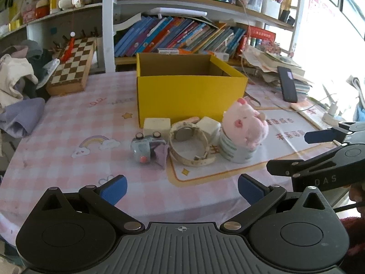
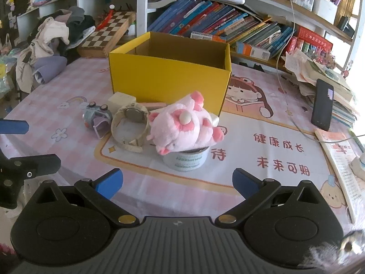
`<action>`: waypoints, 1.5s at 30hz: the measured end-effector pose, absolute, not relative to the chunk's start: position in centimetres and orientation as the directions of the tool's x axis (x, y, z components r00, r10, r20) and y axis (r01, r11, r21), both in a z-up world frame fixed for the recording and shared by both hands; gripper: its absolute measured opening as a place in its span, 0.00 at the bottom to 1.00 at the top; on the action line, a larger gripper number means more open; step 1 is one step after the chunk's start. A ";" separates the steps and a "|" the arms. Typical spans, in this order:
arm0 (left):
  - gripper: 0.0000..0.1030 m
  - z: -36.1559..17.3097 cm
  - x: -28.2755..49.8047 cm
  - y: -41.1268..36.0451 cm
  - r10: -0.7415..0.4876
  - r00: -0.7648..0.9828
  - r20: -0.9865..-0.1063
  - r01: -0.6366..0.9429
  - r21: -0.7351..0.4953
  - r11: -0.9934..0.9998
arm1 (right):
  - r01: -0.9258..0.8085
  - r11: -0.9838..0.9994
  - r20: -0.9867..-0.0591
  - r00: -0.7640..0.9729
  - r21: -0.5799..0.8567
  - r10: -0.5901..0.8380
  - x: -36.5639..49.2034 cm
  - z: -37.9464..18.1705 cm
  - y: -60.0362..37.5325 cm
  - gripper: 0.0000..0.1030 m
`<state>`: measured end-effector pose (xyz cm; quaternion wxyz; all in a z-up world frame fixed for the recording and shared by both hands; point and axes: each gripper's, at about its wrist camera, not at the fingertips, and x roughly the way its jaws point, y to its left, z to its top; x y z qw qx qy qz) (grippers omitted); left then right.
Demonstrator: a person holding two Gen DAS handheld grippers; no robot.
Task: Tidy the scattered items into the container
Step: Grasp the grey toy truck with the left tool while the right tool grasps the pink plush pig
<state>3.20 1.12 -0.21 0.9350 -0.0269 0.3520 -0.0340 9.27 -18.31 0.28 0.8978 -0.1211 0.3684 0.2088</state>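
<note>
Left wrist view: the left gripper [image 1: 181, 188] hovers over the near edge of the table [image 1: 68, 123], its blue pads spread wide with nothing between them. Straight ahead of it sits the cluster of loose things. Just ahead and slightly left lies a small grey toy [image 1: 146, 147] with a pink button, a purple scrap against its right side. Touching that on the right is a cream watch [image 1: 190, 145], lying with its strap looped. Further right a pink plush [image 1: 247, 123] rests on top of a tin [image 1: 235, 151]. Behind the toy and watch stand two white blocks [image 1: 157, 125], close against the front wall of the yellow box [image 1: 189, 96], which is open at the top and lies well ahead of the gripper. At the right edge of this view the right gripper [image 1: 287, 153] reaches in from the side, held above the table, its fingers apart and empty.

Right wrist view: the right gripper [image 2: 177, 181] is also wide open and empty. The plush [image 2: 182, 125] on its tin [image 2: 187, 159] lies directly ahead and near; the watch [image 2: 131, 125] and toy [image 2: 97, 116] are ahead to the left, and the box [image 2: 168, 77] stands behind them all. A phone [image 2: 322, 104] leans on a pile of papers far to the right.
</note>
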 end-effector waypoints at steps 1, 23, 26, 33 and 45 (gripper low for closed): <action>1.00 -0.3 3.5 1.3 -0.076 0.750 -0.657 0.036 -0.075 0.997 | -0.470 0.880 -0.715 0.637 -0.064 0.288 9.7 0.2 -18.1 1.00; 0.95 -4.3 11.6 3.1 0.033 0.672 -0.740 -0.030 0.017 0.999 | -0.532 0.844 -0.750 0.582 -0.059 0.315 18.3 -0.8 -15.7 1.00; 0.92 -5.0 12.7 3.1 0.044 0.660 -0.750 -0.020 0.042 0.999 | -0.537 0.842 -0.751 0.573 -0.040 0.329 19.2 -0.9 -15.8 0.99; 0.91 -5.9 14.6 3.0 0.056 0.643 -0.764 0.010 0.081 0.997 | -0.569 0.822 -0.759 0.535 -0.001 0.370 20.4 -1.4 -15.7 0.94; 0.68 -7.2 16.5 3.3 0.014 0.624 -0.781 0.060 0.066 0.996 | -0.607 0.794 -0.754 0.510 0.025 0.414 20.7 -1.4 -16.3 0.77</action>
